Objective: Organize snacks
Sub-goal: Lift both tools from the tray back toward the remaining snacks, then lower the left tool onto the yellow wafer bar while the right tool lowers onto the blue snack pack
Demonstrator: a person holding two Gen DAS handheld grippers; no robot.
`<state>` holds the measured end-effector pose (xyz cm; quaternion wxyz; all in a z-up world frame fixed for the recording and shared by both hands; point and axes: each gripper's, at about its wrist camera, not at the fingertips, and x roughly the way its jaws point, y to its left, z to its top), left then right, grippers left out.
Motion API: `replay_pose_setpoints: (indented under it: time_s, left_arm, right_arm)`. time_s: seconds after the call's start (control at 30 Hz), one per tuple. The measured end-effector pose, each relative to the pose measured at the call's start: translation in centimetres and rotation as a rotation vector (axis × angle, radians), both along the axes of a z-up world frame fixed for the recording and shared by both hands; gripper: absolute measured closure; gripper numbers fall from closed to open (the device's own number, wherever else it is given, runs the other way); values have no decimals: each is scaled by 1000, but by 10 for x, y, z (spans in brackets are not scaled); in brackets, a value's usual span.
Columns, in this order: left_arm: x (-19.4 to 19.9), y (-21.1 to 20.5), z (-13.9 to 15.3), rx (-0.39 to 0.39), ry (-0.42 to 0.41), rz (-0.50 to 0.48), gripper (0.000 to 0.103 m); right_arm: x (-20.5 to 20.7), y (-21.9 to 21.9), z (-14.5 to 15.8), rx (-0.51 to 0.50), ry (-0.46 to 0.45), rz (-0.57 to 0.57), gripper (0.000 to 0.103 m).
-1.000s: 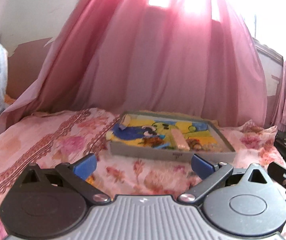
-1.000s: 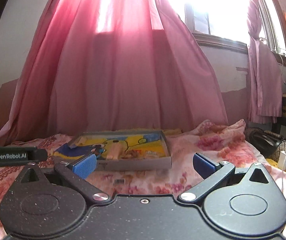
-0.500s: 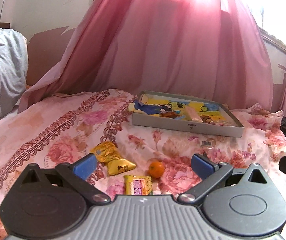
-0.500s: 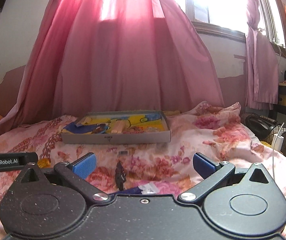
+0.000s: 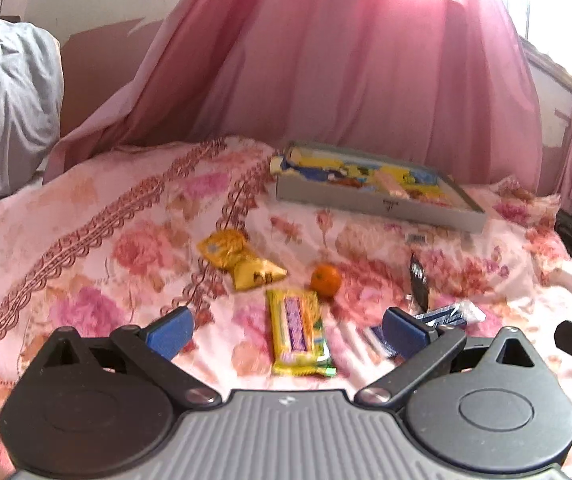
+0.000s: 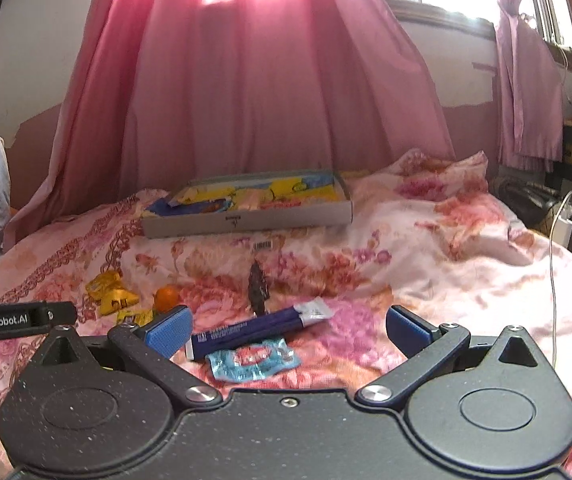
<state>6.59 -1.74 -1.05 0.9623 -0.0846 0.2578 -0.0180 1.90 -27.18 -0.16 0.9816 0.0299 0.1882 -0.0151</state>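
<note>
Snacks lie loose on a floral bedspread. In the left wrist view a yellow bar with a purple label [image 5: 299,330] rests between the open fingers of my left gripper [image 5: 286,330], with two yellow packets [image 5: 242,260], a small orange [image 5: 325,278] and a dark wrapper [image 5: 418,282] beyond. My right gripper [image 6: 287,330] stands open over a long blue packet [image 6: 254,328] and a light blue sachet [image 6: 254,360]. A grey cardboard tray [image 5: 377,204], also [image 6: 246,220], holds several snacks at the back.
Pink curtains [image 6: 270,80] hang behind the bed. A grey pillow [image 5: 6,100] sits at the left. A barcode sticker [image 6: 262,245] lies near the tray. A white cable [image 6: 553,256] and dark objects sit off the bed's right side.
Both grippers have tilted downward and pulled back; the loose snacks on the bedspread have come into view and the tray now looks farther away. Both stay open.
</note>
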Motion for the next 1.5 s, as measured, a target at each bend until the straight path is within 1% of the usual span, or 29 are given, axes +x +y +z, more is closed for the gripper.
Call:
replay_pose_setpoints:
  time_s: [0.17,0.4,0.67,0.93,1.1,1.17,1.27,1.37,1.5]
  left_arm:
    - [5,5,-5,-12,44,18,1]
    - [18,7,-14,-8,136,33,1]
    - [32,6,-22,12,190,26,1]
    - [49,3,-26,48,211,-7,1]
    - [66,0,-26,92,196,-55,1]
    - [74,-1,-30,101,205,-80,1]
    - [87,-3,-38,106,227,-108,1]
    - [98,-6,-45,113,249,-131,1]
    - [109,-6,-48,100,245,-150,1]
  right_arm:
    - [3,3,-7,-13,47,11,1]
    - [16,10,-15,-24,106,45,1]
    - [29,13,-23,-19,151,59,1]
    - [42,18,-29,-30,183,80,1]
    - [52,21,-37,-34,204,118,1]
    - [61,22,-41,-36,220,140,1]
    - [77,22,-47,-75,231,157,1]
    - [92,19,-53,-66,255,186,1]
    - [113,20,-62,-89,282,241,1]
